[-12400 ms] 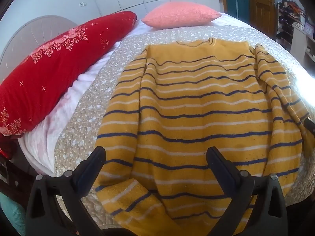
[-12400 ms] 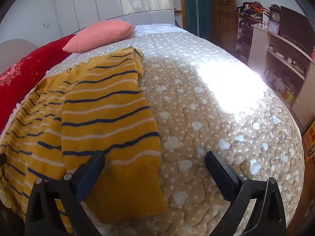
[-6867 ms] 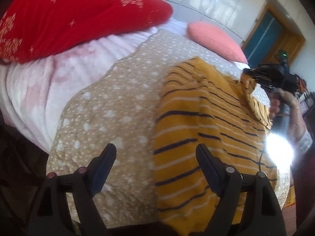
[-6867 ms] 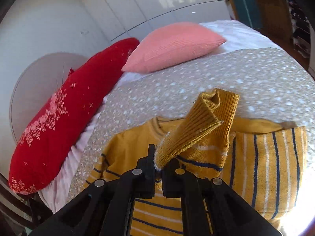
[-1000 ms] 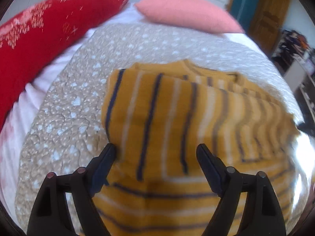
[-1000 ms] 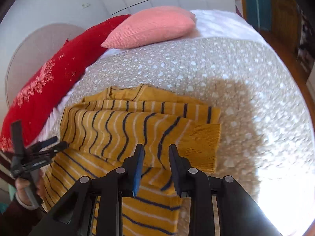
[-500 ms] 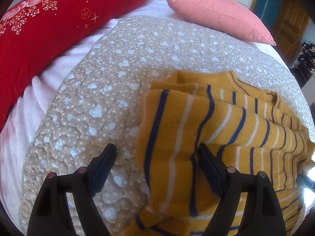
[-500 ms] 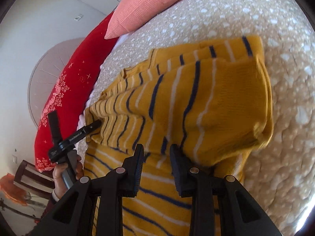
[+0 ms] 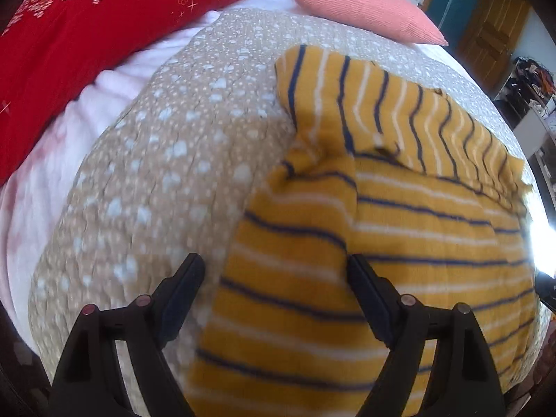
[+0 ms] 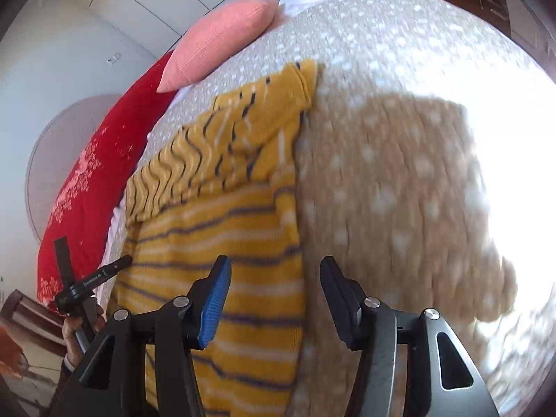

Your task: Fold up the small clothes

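striped yellow sweater (image 9: pixel 399 243) flat on the beige spotted quilt (image 9: pixel 166 160), sleeves folded across its upper part, below the pink pillow (image 9: pixel 361 7). left gripper (image 9: pixel 274 292) spread wide over the sweater's near left edge, gripping nothing. right gripper (image 10: pixel 274 292) opening above the sweater's right edge, pads off the knit.

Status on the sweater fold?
Left gripper open, right gripper opening, neither gripping. Striped sweater on the quilt, both sleeves folded across. Nothing in the way.

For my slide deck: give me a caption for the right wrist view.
Right gripper opening over the side edge of a striped yellow sweater with sleeves folded across, on a dotted bedspread.
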Demonstrator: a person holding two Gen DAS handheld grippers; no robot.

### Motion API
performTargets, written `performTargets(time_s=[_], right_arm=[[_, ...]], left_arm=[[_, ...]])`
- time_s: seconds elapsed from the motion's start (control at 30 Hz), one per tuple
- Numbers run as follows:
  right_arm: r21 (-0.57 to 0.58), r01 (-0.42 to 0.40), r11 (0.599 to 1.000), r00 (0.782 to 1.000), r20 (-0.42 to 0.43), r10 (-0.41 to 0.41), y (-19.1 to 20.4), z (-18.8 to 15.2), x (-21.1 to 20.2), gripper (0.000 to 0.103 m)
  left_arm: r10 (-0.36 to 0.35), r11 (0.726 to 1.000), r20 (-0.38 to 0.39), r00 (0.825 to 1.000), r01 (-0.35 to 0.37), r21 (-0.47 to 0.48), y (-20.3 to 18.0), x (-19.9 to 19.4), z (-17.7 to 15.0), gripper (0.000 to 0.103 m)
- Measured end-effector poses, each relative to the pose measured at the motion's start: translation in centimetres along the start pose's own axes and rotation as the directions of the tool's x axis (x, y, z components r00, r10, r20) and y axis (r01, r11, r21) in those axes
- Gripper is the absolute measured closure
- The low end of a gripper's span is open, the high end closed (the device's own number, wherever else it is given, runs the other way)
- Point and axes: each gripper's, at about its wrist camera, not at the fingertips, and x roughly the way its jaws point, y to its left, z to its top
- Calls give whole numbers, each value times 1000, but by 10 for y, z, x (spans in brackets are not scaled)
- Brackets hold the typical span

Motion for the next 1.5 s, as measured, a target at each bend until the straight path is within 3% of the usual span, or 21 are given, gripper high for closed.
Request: performTargets(time_s=[0.27,0.33,0.43,0.6,0.7,0.8,0.87,0.93,1.1,1.3,1.33,1.37,1.4,1.43,1.5], right_arm=[[27,-95,995,995,-7,96,14,-56,-1,43],[47,-147,988,989,-13,148,17,-73,-1,43],[63,-240,969,970,-26,242,26,-96,0,43],[89,-352,932,932,-61,358,35,-131,13,43],[96,-371,923,920,-99,380,39,-149,24,43],[79,-342,936,928,-128,350,43,-161,32,43],[52,-317,947,939,-125,321,49,-164,33,43],[33,-302,953,946,-115,304,53,-167,32,43],[31,-292,956,949,-112,293,57,-171,37,43],[17,-267,963,956,-119,268,51,-175,35,46],[2,-250,968,961,-119,248,54,-174,36,49],[-13,-231,973,966,-120,228,58,-174,38,61],[-18,-227,974,967,-126,223,59,-174,39,77],[-10,-243,970,961,-138,239,58,-174,40,83],[-15,-254,967,957,-151,249,58,-170,38,90]], left_arm=[[-124,992,-5,992,124,2,-7,-26,-44,19],[-158,987,-4,988,158,16,-8,-34,-54,37],[-175,984,-1,985,175,18,-4,-44,-66,55],[-241,970,8,971,241,-26,12,-59,-78,67],[-257,966,19,966,257,-20,16,-66,-90,66],[-233,971,40,972,235,-42,26,-70,-99,66],[-231,969,48,972,234,-78,35,-73,-104,57],[-228,967,69,971,235,-104,46,-74,-110,36],[-285,948,28,958,286,-140,55,-56,-127,29],[-319,942,67,946,324,-89,42,-53,-143,22],[-304,948,64,951,308,-84,39,-53,-144,25],[-288,953,56,956,292,-85,38,-53,-146,32],[-271,958,41,962,274,-86,37,-53,-148,59],[-276,957,20,961,276,-85,36,-54,-149,75],[-343,935,3,939,342,-97,36,-64,-148,90]])
